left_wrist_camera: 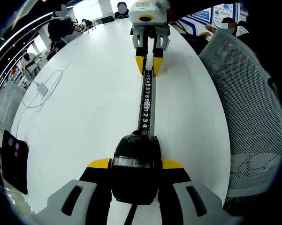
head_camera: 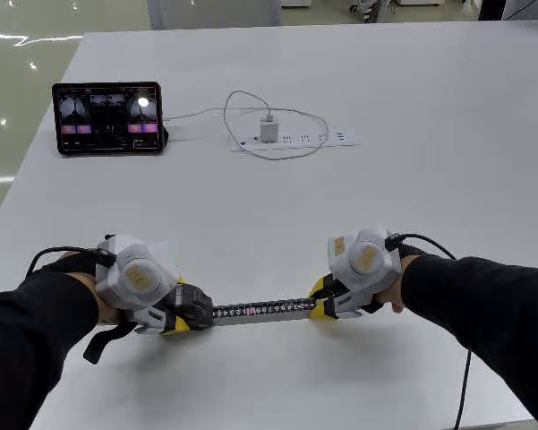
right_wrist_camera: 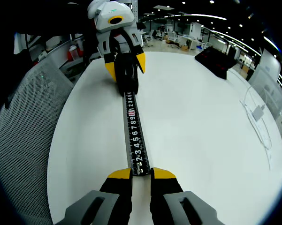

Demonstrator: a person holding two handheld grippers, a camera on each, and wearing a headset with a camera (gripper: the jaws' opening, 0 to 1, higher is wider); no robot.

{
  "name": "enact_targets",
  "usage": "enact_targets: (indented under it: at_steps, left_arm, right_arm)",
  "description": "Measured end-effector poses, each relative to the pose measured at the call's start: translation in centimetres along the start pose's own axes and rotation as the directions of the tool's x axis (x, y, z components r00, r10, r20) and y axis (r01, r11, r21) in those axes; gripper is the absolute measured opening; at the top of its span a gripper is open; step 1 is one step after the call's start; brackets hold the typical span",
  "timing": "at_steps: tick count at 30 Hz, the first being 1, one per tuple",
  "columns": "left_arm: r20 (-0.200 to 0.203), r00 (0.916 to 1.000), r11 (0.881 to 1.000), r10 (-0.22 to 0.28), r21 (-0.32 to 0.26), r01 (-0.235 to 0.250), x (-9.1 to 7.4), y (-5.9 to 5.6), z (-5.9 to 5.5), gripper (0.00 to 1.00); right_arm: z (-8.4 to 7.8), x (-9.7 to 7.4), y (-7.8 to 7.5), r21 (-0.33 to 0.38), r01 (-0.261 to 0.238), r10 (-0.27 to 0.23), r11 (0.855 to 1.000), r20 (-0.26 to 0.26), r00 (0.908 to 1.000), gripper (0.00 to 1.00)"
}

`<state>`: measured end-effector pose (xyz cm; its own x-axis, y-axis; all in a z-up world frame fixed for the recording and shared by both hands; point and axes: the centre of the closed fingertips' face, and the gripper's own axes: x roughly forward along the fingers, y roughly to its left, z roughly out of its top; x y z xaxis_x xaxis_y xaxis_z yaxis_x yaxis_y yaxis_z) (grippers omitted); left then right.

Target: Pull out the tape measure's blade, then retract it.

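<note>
- Head view had the tape measure's case (head_camera: 200, 312) low on the white table (head_camera: 385, 179), toward 7 o'clock of the frame. The blade (head_camera: 264, 310) ran out of it flat toward 3 o'clock.
- My left gripper (head_camera: 188, 310) was clenched on the case, one jaw on each flank. The left gripper view showed the black body wedged between the yellow tips.
- My right gripper (head_camera: 324, 305) sat at about 5 o'clock, jaws pinched on the blade's free end. In the right gripper view the tips closed over the tape at its lowest numbers.
- Between the two grippers the blade lay on the tabletop with a short run of numbers showing.
- I judged the pull-out step to be in hand and only partly along, with retraction not yet begun.
- As I read it, the next move called for holding the case steady and drawing the right gripper straight off toward 3 o'clock. The blade would need to stay level so it could not twist or kink.
- For the return, I would guide the tip back rather than let it snap.
- A tablet (head_camera: 107, 118) at 10 o'clock and a power strip (head_camera: 291, 139) at 12 o'clock lay well apart from the work.
</note>
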<state>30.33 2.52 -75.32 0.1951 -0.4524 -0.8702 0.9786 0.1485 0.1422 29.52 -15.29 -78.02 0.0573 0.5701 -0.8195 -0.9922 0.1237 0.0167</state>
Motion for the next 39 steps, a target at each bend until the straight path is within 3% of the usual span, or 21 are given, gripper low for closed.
enact_targets:
  at_steps: [39]
  left_arm:
    - [-0.001,1.0000,1.000,0.000,0.000,0.000,0.0,0.0,0.1,0.32]
  right_arm:
    - [-1.6,-1.3,-0.4,0.009,0.010,-0.010,1.000,-0.017,0.9998,0.10]
